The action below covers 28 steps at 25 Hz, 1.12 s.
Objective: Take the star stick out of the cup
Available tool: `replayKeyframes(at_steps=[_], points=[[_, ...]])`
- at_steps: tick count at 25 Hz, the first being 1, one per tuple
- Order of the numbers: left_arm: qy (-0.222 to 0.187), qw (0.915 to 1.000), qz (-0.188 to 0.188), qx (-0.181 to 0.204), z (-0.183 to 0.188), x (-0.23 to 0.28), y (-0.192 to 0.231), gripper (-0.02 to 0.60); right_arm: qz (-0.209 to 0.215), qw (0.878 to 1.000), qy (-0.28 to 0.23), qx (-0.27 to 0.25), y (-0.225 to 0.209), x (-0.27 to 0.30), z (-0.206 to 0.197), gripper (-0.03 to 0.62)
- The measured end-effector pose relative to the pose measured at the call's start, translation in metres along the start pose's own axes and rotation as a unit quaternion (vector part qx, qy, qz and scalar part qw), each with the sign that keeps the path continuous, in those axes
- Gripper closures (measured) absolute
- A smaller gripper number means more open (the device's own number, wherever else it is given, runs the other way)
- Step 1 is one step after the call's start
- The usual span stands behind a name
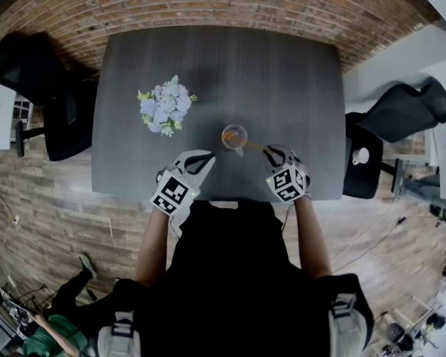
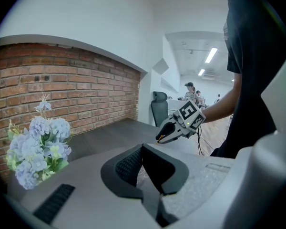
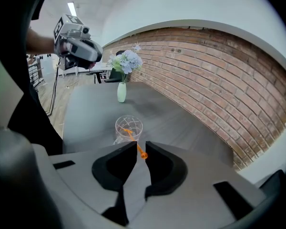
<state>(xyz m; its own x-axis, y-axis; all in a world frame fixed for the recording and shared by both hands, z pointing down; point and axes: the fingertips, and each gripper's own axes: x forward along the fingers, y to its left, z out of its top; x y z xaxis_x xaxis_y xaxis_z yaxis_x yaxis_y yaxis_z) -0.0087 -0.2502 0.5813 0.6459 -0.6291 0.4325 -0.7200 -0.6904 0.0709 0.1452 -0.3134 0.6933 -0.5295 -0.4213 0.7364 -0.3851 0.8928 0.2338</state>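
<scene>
thin orange star stick [image 3: 132, 139] leans from clear glass cup [image 3: 128, 128] into the narrowly parted jaws of the right gripper [image 3: 141, 144] (left gripper [image 2: 142, 147] pressed together).

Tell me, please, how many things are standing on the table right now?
2. The vase of flowers stands left of centre on the table; the clear cup, holding the orange stick, stands near the front edge. The person's torso may hide a little there.

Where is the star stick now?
In the right gripper view, the star stick leans out of the glass cup, its end between the jaws of the right gripper.
</scene>
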Motion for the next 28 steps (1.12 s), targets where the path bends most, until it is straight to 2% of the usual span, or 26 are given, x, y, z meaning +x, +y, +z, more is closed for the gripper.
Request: replayKeyframes(at_steps=[18, 28], points=[[-0.008, 0.999, -0.028, 0.033, -0.018, -0.05, 0.002, 0.58, -0.054, 0.998, -0.003, 0.025, 0.042, -0.015, 0.02, 0.576], [-0.008, 0.9976, -0.049, 0.048, -0.032, -0.076, 0.011, 0.58, -0.085, 0.996, -0.001, 0.023, 0.064, -0.015, 0.042, 0.578]])
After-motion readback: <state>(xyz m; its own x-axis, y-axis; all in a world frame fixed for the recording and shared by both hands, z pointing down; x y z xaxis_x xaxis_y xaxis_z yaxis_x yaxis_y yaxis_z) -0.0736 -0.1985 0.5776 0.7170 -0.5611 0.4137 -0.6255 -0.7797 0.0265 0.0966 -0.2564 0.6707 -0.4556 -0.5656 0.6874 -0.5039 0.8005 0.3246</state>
